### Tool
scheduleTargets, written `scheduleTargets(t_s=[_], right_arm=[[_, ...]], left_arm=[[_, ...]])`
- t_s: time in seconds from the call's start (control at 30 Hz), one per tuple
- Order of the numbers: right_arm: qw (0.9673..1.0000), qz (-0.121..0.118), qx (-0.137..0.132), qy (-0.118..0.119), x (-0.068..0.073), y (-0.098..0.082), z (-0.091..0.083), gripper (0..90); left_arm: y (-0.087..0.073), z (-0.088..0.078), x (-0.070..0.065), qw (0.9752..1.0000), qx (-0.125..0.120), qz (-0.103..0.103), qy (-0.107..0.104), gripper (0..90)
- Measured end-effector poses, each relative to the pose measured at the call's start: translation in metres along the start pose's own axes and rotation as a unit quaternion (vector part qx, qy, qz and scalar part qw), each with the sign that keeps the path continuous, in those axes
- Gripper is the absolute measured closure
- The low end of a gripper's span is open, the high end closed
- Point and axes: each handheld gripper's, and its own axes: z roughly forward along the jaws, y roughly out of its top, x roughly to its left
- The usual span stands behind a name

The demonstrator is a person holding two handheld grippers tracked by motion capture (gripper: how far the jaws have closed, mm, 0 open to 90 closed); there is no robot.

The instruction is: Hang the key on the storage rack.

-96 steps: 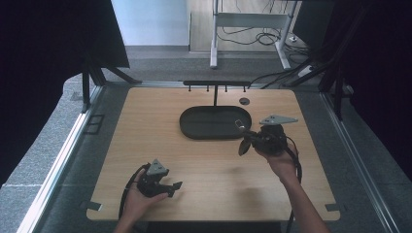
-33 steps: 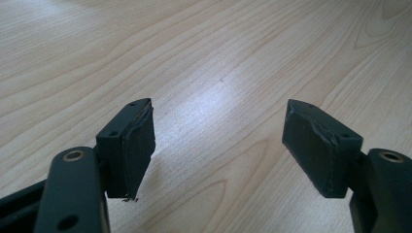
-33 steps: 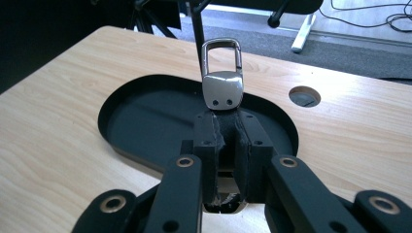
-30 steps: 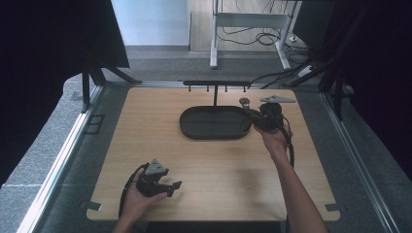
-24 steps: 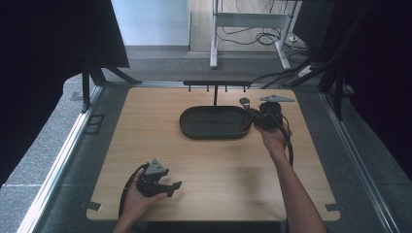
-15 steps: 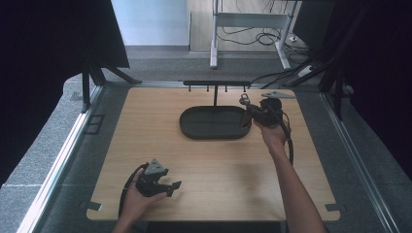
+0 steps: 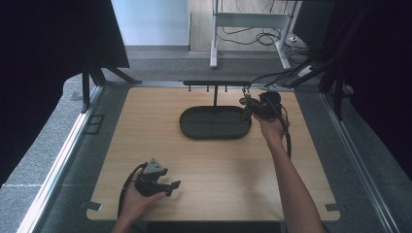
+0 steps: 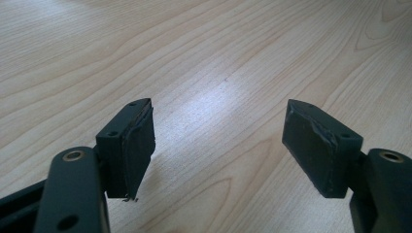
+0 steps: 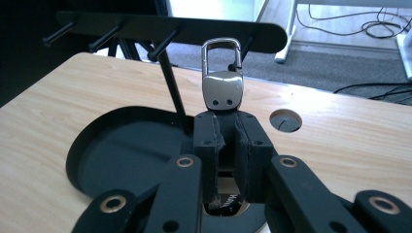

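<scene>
Table edges: The wooden table (image 7: 218,160) has lots of bare room in the middle and at 9 o'clock. A metal frame (image 7: 63,145) runs along its left side.
Round hole: One small hole (image 9: 285,120) is cut in the table top near the far edge, just right of the tray.
Tray: One black oval tray (image 7: 215,123) sits at 12 o'clock on the table. In the high view nothing lies in it.
Rack: One black rack (image 7: 216,84) stands on a thin post rising from the back of the tray. Its bar goes left to right and has short pegs (image 9: 163,46) sticking out. I can count four pegs in the right gripper view.
Key clip: One silver key clip (image 9: 222,73) with a snap hook on top. It is at 1 o'clock on the table, up in the air, right by the right end of the rack bar. I cannot tell if it touches a peg.
Right gripper: The right gripper (image 9: 227,145) is squeezed tight on the strap below the key clip, and the clip stands upright above the jaws. In the high view it (image 7: 252,107) is at the right end of the tray.
Left gripper: The left gripper (image 8: 218,145) has its jaws wide apart with nothing between them, only bare wood below. It (image 7: 167,187) rests at 7 o'clock near the front edge, well apart from the tray.
Hands: Two hands, one on each gripper.
</scene>
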Motion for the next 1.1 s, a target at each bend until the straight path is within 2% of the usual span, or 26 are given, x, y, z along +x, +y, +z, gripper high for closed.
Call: scheduleTargets(t_s=[0.17, 0.27, 0.57, 0.9, 1.1], right_arm=[[1.0000, 0.004, 0.000, -0.007, -0.002, 0.001, 0.006, 80.9], [0.9999, 0.005, -0.002, -0.011, -0.002, -0.001, 0.012, 80.8], [0.9993, 0.018, -0.019, -0.027, -0.005, -0.007, 0.027, 80.9], [0.9996, 0.018, -0.005, -0.023, -0.002, -0.013, 0.039, 80.9], [0.9994, 0.015, 0.006, -0.031, -0.002, -0.017, 0.049, 80.7]], left_arm=[[0.000, -0.001, 0.000, 1.0000, -0.005, -0.002, -0.008, 28.3], [0.000, -0.001, 0.000, 1.0000, -0.003, 0.000, 0.000, 28.2], [0.000, -0.001, 0.001, 1.0000, 0.000, -0.001, -0.002, 28.2], [0.000, -0.001, 0.001, 1.0000, -0.001, -0.001, -0.002, 28.2], [0.000, -0.002, 0.002, 1.0000, -0.003, -0.002, -0.003, 28.2]])
